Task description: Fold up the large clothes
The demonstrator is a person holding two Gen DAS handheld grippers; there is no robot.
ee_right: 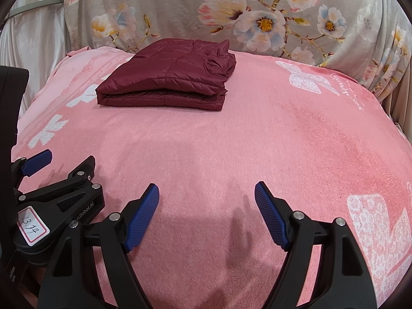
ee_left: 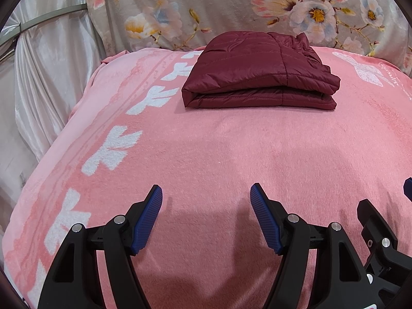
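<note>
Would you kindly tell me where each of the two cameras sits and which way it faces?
Left wrist: on the left gripper, looking forward and down over the pink blanket at the folded maroon jacket; its own open fingers show, the right gripper at the right edge.
Right wrist: on the right gripper, same heading; open fingers show, the left gripper low on the left.
Shared: jacket, blanket, floral cloth behind.

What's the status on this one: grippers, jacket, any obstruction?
Left gripper and right gripper open, empty, over the pink blanket. Maroon jacket folded, lying beyond both. Nothing in between.
</note>
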